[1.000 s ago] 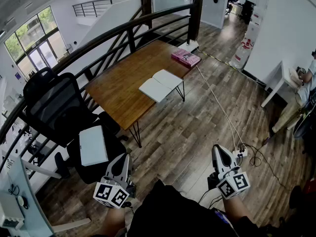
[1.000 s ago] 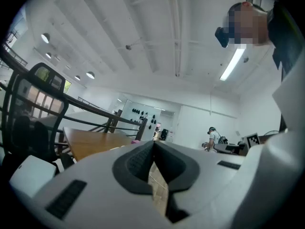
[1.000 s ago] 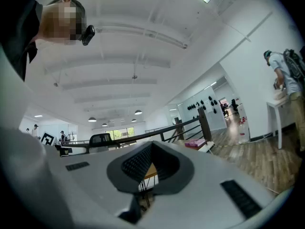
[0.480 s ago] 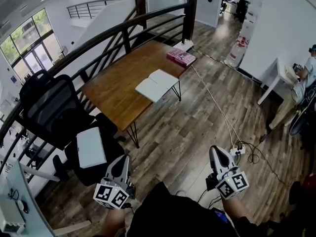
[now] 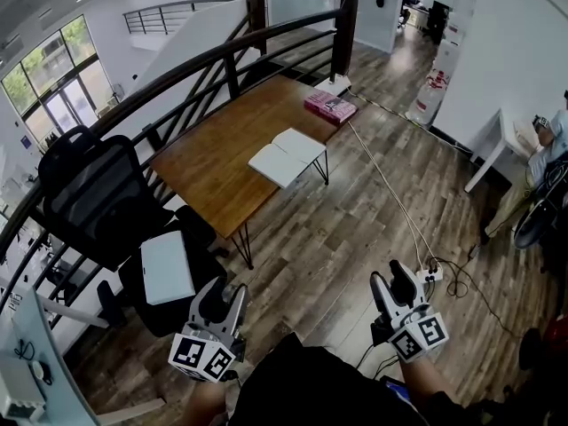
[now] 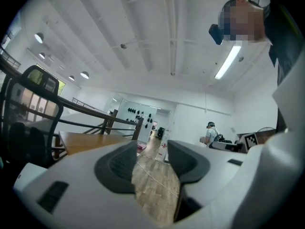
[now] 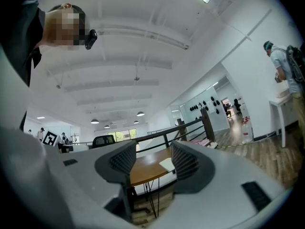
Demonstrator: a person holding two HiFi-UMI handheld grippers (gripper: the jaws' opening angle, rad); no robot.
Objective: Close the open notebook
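Observation:
The open notebook [image 5: 287,156] lies with white pages up near the front edge of the wooden table [image 5: 213,167], far ahead of both grippers. In the right gripper view the notebook [image 7: 167,164] shows small between the jaws, on the table [image 7: 145,171]. My left gripper [image 5: 222,300] and right gripper [image 5: 391,282] hang low over the floor, close to my body. Both have just been opening and now stand open with nothing between their fingers. The left gripper [image 6: 151,159] looks along the floor past the table [image 6: 88,140]. The right gripper [image 7: 153,162] faces the table.
A pink book [image 5: 330,106] lies at the table's far end. A black office chair [image 5: 84,193] with a white pad [image 5: 167,266] on its seat stands at left by a dark railing [image 5: 222,56]. A cable and power strip [image 5: 432,272] lie on the floor at right. A person [image 5: 543,162] stands by a white table [image 5: 508,140].
Both grippers' jaws, shut in the earlier frames, now stand apart. The hands stay in place; the head view has shifted slightly.

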